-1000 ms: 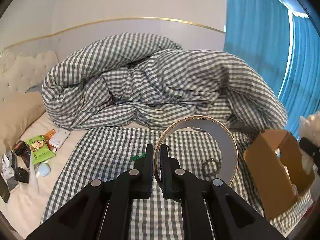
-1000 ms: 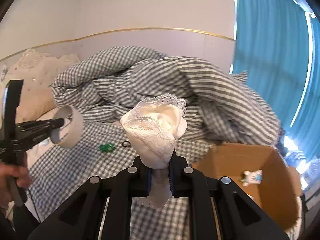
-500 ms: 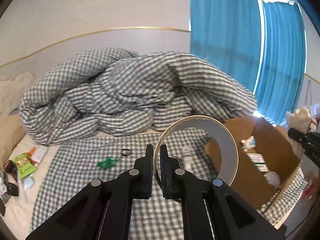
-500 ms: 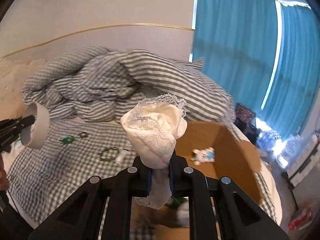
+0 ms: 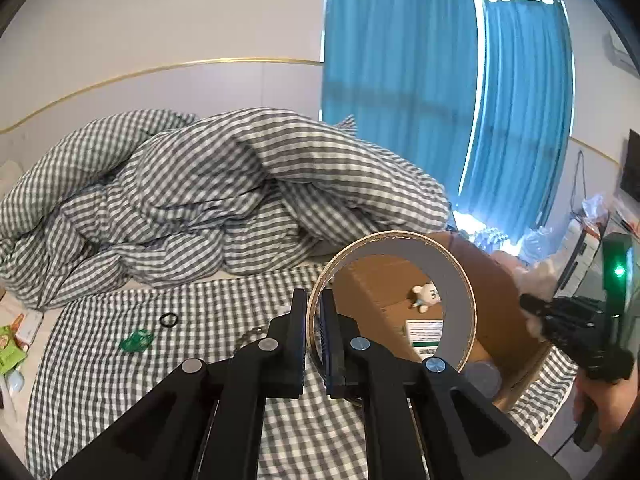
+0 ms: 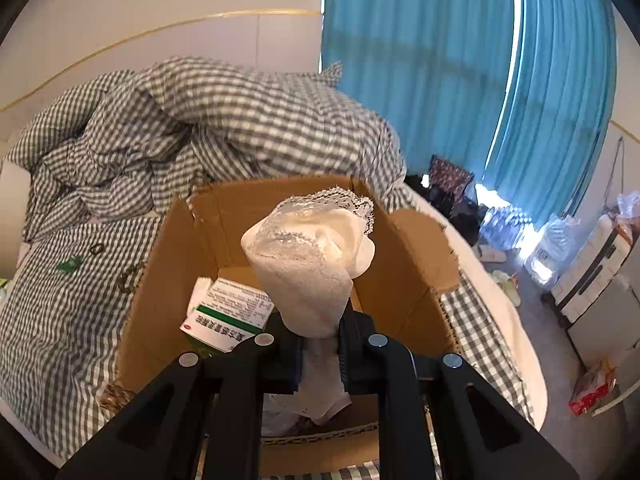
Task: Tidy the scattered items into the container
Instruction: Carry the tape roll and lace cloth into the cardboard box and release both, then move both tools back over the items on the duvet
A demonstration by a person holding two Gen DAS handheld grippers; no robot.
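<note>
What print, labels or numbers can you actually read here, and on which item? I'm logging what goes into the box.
Nothing reads clearly enough to quote.
White and green carton in the cardboard box: lines of small print and a green band of characters, too small and blurred.
Same carton seen from the left wrist: printed lines, illegible.
Green packet at the bed's edge: blurred.

Left hand-held gripper (image 5: 314,320): clamped on tape roll (image 5: 460,276) wall. Cardboard box (image 5: 496,292): small bear toy (image 5: 425,298), green-white carton (image 5: 425,332) inside. Checked bed (image 5: 200,320): hair tie (image 5: 168,319), green item (image 5: 136,340), possibly a clip.
</note>
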